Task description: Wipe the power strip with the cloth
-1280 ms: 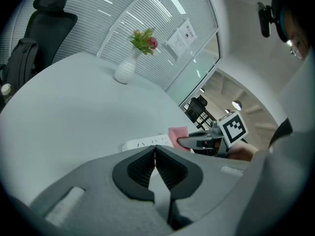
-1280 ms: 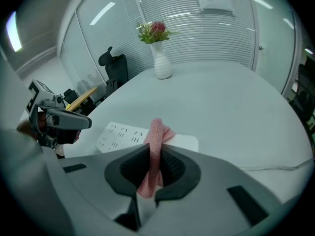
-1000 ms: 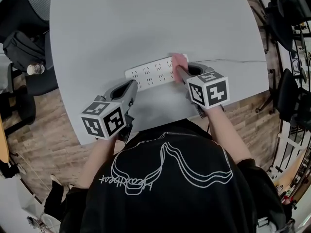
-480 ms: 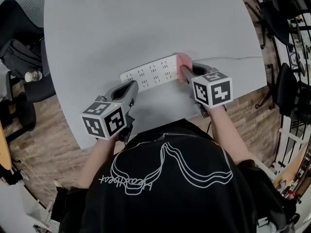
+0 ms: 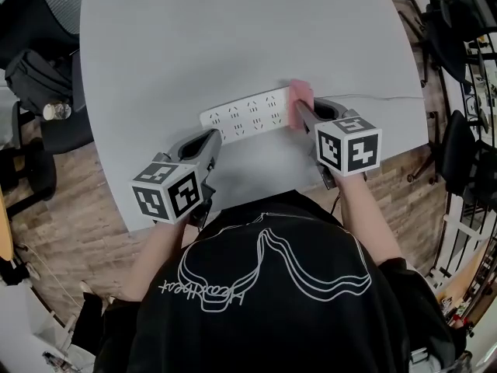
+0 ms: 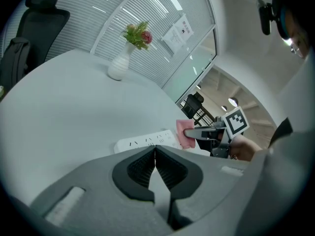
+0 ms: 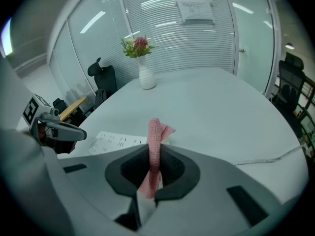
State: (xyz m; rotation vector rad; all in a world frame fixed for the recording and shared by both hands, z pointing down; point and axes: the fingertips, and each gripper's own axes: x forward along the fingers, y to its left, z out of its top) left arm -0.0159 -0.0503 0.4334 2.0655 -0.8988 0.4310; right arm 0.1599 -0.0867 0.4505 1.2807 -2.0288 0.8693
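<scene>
View along the right claw (image 7: 153, 168), closed on a folded pink cloth (image 7: 155, 134) apparently touching the white rectangular power strip (image 7: 115, 142) on the pale grey counter (image 7: 211, 112).

The person wears a black shirt (image 5: 264, 309) with a white line drawing and white lettering. The left claw (image 5: 208, 138) and the right claw (image 5: 301, 109) are grey, each with a black-and-white marker cube (image 5: 165, 191).

The head view looks steeply down from above the person onto the near part of the table (image 5: 233, 53). The left gripper view and right gripper view sit low, close behind their own jaws, facing far across it; all three share the power strip (image 6: 142, 142) and vase (image 6: 118, 69)
</scene>
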